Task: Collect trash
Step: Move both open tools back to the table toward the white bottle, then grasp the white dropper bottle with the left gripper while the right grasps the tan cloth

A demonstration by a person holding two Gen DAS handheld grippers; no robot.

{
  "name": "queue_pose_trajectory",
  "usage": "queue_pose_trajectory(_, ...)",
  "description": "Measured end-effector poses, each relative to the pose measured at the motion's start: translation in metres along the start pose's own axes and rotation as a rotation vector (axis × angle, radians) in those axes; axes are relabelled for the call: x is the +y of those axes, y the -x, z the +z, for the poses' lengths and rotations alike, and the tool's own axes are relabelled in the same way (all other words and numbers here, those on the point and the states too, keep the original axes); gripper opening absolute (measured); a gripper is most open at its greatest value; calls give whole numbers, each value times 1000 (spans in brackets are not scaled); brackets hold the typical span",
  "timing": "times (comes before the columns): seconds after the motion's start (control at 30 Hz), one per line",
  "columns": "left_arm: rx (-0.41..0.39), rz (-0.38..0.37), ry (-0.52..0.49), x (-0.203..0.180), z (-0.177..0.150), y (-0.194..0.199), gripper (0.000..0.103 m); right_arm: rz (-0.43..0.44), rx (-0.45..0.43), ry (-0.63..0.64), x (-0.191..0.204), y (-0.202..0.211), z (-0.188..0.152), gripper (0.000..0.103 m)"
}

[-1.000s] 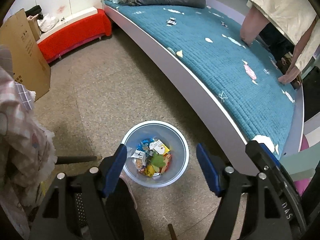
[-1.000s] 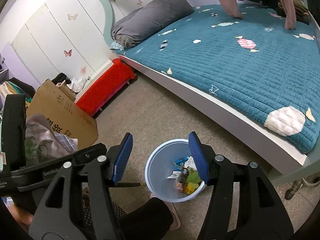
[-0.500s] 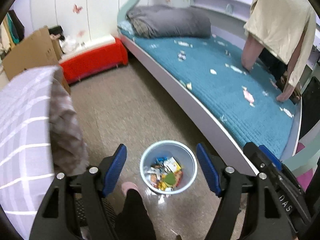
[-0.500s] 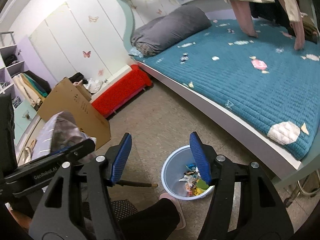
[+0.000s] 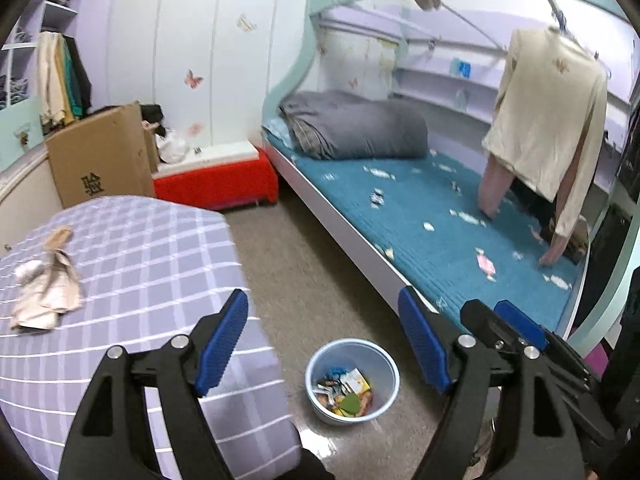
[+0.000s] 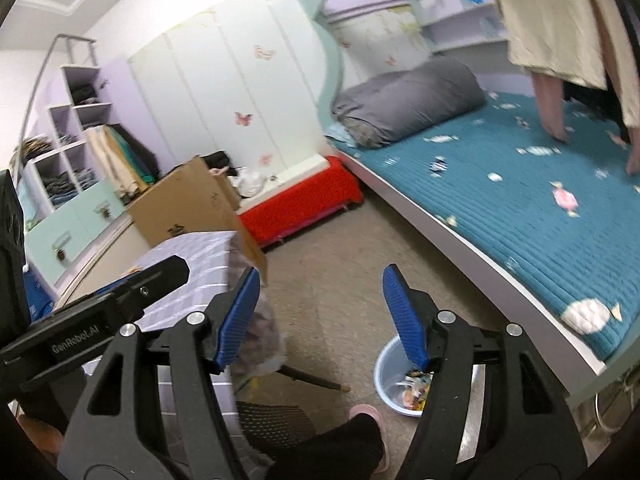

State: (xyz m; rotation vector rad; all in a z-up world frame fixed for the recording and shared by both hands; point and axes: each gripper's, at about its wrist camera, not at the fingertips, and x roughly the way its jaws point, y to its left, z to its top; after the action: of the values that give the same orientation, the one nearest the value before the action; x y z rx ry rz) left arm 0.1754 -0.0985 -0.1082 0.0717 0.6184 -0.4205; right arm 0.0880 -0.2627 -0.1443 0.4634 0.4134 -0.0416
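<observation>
A light blue trash bin (image 5: 352, 380) stands on the floor, holding several colourful wrappers; it also shows in the right wrist view (image 6: 394, 380), partly behind a finger. My left gripper (image 5: 324, 348) is open and empty, held high above the bin. My right gripper (image 6: 320, 316) is open and empty, also high above the floor. A crumpled beige paper (image 5: 48, 280) lies on a table with a purple checked cloth (image 5: 140, 264) at the left. Small paper scraps (image 5: 376, 196) lie scattered on the blue bed (image 5: 460, 240).
A cardboard box (image 5: 100, 160) and a red bench (image 5: 216, 180) stand by the wall. A grey rolled quilt (image 5: 356, 128) lies at the bed's head. Clothes (image 5: 548, 128) hang over the bed. A chair and the person's leg (image 6: 328, 448) are below.
Both grippers rose and tilted up, away from the bin. The bin now looks smaller and lower. The checked table top and its crumpled paper came into the left view.
</observation>
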Motion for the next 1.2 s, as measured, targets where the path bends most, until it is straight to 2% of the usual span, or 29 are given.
queue_pose_trajectory(0.17, -38, 70, -4, 47, 4, 36, 79, 60, 12, 89, 51, -4, 6, 66)
queue_pose_trajectory(0.33, -8, 129, 57, 124, 5, 56, 80, 131, 73, 163, 103, -28, 4, 66)
queue_pose_trajectory(0.47, 49, 203, 139, 197, 4, 62, 80, 204, 149, 249, 159, -62, -3, 66)
queue_pose_trajectory(0.6, 87, 246, 203, 263, 10, 59, 80, 296, 255, 321, 222, -104, -8, 66)
queue_pose_trajectory(0.67, 105, 280, 233, 298, 13, 55, 80, 303, 278, 356, 244, -120, -10, 66)
queue_pose_trajectory(0.77, 121, 318, 205, 330, 16, 46, 79, 335, 347, 387, 278, -152, -13, 66)
queue_pose_trajectory(0.83, 168, 327, 199, 355, 14, 31, 67, 345, 395, 404, 298, -174, -14, 66)
queue_pose_trajectory(0.87, 192, 325, 202, 365, 12, 25, 55, 343, 404, 417, 305, -182, -14, 66)
queue_pose_trajectory(0.9, 217, 312, 218, 377, 9, 16, 50, 349, 417, 429, 313, -191, -14, 66)
queue_pose_trajectory(1.0, 223, 282, 213, 394, 5, -3, 50, 360, 481, 415, 327, -220, -20, 66)
queue_pose_trajectory(1.13, 238, 268, 172, 404, 9, -27, 48, 338, 508, 424, 340, -250, -20, 66)
queue_pose_trajectory(1.2, 270, 286, 152, 408, 8, -38, 32, 337, 524, 413, 347, -264, -18, 66)
